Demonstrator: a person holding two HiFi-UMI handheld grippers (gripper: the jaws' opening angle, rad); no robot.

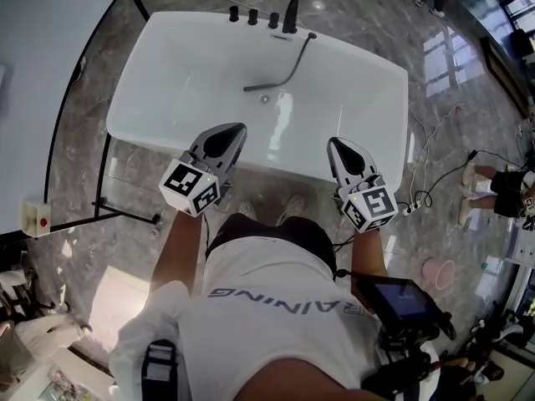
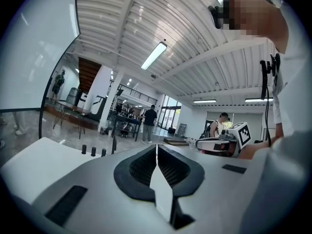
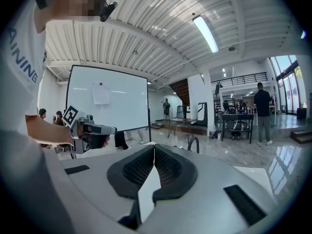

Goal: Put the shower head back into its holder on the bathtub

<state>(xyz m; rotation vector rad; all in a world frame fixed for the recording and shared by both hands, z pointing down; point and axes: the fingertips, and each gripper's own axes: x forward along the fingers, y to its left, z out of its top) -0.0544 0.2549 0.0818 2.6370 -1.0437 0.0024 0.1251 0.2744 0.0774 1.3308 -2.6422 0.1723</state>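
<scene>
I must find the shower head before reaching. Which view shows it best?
The head view: the shower head lies whole inside the bathtub, near the taps. The left gripper view shows only the taps, the right gripper view only a spout; neither shows it.

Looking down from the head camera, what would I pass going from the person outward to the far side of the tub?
The left gripper and right gripper, side by side → shower head lying in the bathtub → knobs and spout on the far rim.
</scene>
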